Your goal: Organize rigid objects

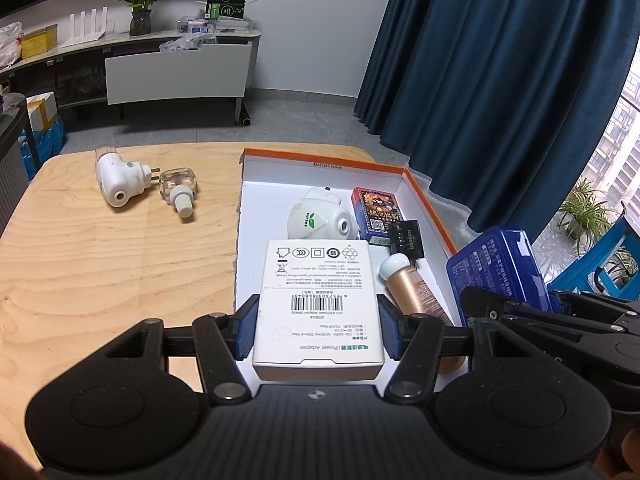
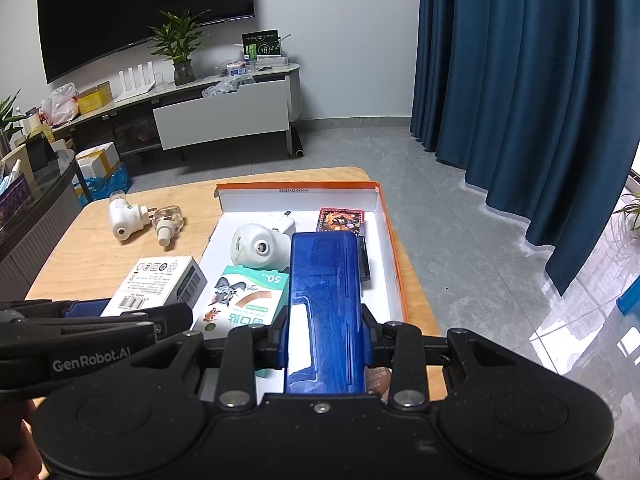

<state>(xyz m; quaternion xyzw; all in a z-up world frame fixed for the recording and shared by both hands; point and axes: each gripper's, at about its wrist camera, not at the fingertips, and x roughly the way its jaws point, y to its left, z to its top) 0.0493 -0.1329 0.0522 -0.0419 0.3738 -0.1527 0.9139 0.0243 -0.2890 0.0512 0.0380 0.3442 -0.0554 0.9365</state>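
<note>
My left gripper (image 1: 318, 330) is shut on a white power adapter box (image 1: 318, 300), held over the near left part of the orange-rimmed white box (image 1: 316, 160). My right gripper (image 2: 324, 340) is shut on a long blue plastic case (image 2: 324, 304), held above the box's right half. Inside the box lie a white plug-in device (image 1: 318, 216), a red card pack (image 1: 376, 210), a black adapter (image 1: 408, 238), a gold tube (image 1: 416, 290) and a green plaster box (image 2: 250, 300). Another white plug-in device (image 1: 118, 178) and a clear refill bottle (image 1: 178, 190) lie on the wooden table (image 1: 100, 260).
Behind the table stand a TV cabinet (image 2: 224, 116) with a plant (image 2: 180, 46) and clutter, and blue curtains (image 2: 520, 80) at the right. A dark cabinet (image 2: 36, 208) stands off the table's left edge.
</note>
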